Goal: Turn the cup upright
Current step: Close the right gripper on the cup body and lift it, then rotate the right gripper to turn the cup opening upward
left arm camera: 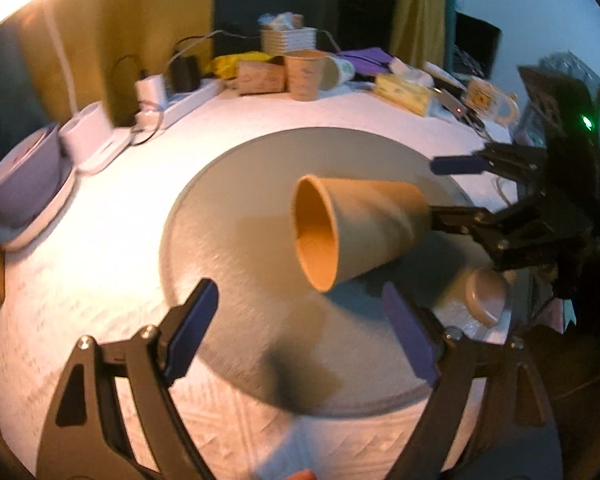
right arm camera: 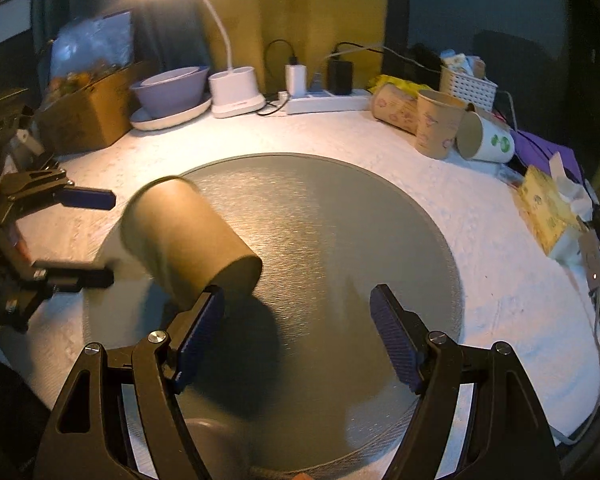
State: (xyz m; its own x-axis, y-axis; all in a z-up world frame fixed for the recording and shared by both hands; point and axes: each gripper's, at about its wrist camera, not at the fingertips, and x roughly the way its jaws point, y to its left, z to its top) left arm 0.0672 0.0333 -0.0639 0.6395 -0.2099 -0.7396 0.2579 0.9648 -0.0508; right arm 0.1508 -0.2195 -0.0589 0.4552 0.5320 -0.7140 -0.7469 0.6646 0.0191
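A plain brown paper cup (left arm camera: 360,228) lies tilted on its side over the round grey mat (left arm camera: 236,248). Its open mouth faces my left wrist camera; its base points toward the right gripper (left arm camera: 436,192). In the right wrist view the cup (right arm camera: 188,240) sits left of centre, its base near the right gripper's left finger (right arm camera: 198,336), between the left gripper's fingers (right arm camera: 88,198). My left gripper (left arm camera: 300,332) is open, with the cup just beyond its fingertips. My right gripper (right arm camera: 300,336) is open and holds nothing. Whether the cup rests on the mat or a finger cannot be told.
White textured cloth (right arm camera: 500,280) covers the table. At the back stand a lamp base (right arm camera: 236,92), purple bowl on plate (right arm camera: 172,88), power strip (right arm camera: 328,102), cardboard box (right arm camera: 88,112), paper cups (right arm camera: 436,128), basket (right arm camera: 466,84) and tissue box (right arm camera: 548,208). A mug (left arm camera: 488,100) stands far right.
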